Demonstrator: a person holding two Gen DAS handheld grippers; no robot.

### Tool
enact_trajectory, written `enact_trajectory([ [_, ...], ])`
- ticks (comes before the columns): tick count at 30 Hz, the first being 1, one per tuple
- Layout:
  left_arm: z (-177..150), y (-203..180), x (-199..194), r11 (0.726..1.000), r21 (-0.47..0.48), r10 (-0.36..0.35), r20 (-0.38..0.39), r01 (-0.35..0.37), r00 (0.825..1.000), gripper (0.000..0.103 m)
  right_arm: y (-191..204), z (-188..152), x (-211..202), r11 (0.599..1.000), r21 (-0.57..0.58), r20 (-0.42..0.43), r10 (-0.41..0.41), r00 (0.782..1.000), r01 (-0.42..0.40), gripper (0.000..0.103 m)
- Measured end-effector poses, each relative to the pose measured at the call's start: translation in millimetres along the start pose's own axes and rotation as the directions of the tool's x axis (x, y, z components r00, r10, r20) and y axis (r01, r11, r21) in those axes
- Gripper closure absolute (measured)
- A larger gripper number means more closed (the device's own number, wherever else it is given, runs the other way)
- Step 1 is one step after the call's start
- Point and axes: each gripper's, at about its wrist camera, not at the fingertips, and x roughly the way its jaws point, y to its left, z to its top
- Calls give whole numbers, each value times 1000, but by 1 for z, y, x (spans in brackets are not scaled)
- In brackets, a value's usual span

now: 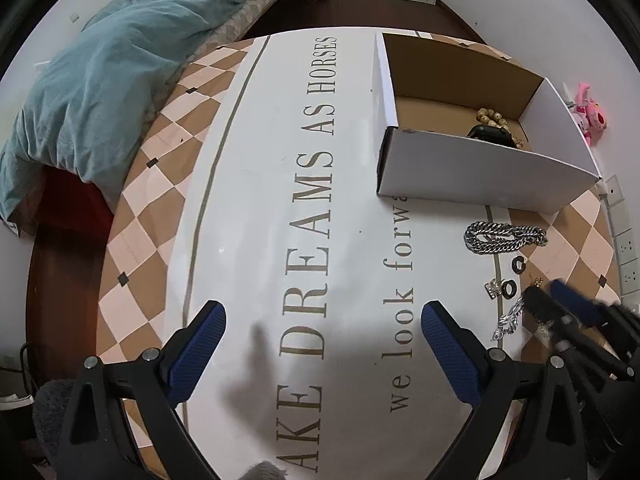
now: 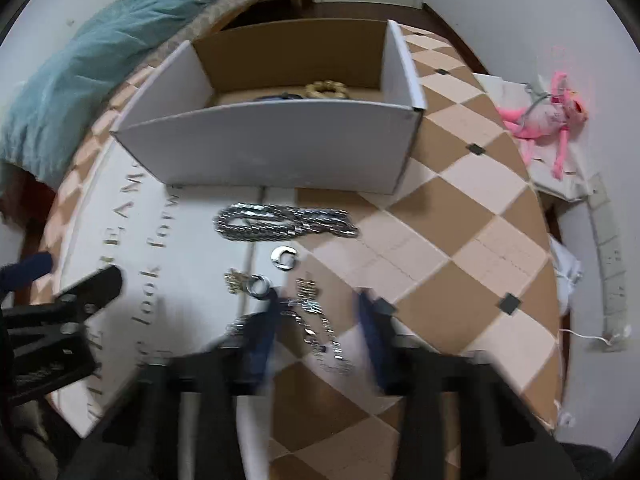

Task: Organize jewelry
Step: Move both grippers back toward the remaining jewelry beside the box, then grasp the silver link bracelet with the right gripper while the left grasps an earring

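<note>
Right gripper [image 2: 320, 300] blurred, seemingly shut on thin chain [image 2: 310, 334]; left gripper [image 1: 323, 309] wide open, empty.

Right gripper [image 2: 320, 320] motion-blurred, finger gap unreadable over a smeared thin chain [image 2: 320, 336]; box [image 1: 480, 168] front wall hides most of the beads [image 1: 491, 116] and a dark item [image 1: 490, 134]; table lettering [image 1: 316, 280] is cropped.

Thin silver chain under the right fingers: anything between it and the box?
Yes. From the thin silver chain, the heavy chain and a ring lie on the table toward the box, whose near wall stands upright.
</note>
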Motion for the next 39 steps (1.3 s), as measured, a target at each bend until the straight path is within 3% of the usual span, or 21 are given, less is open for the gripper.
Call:
enact_trajectory([
  [2,1,-4,0,1000,8,-6,4,6,1000,3,-1,0,-1,1000,10,5,16,1000,-16,100],
  [7,-1,-20,-1,999,35,-42,21,42,999,3,-23,-4,-16,994,90,33,54,998,-56,100],
  [17,-3,-66,10,979,144,-148,30,142,989,7,-79,0,-34,979,200,55,26,998,-36,100],
  [22,-4,-82,11,964,217,-164,44,151,985,38,-86,-3,-30,974,223,47,27,999,-36,100],
  [29,-3,-91,13,952,255,-190,49,172,981,64,-87,-4,-25,970,238,41,32,999,-41,99],
  [30,-2,-92,12,949,262,-194,54,173,980,73,-87,-4,-24,969,242,41,33,999,-42,99],
  [34,-1,-99,12,942,281,-207,60,182,977,92,-88,-5,-23,967,248,40,39,998,-48,99],
  [39,-1,-99,12,941,281,-217,71,189,974,94,-90,-4,-26,966,251,50,49,998,-60,99],
])
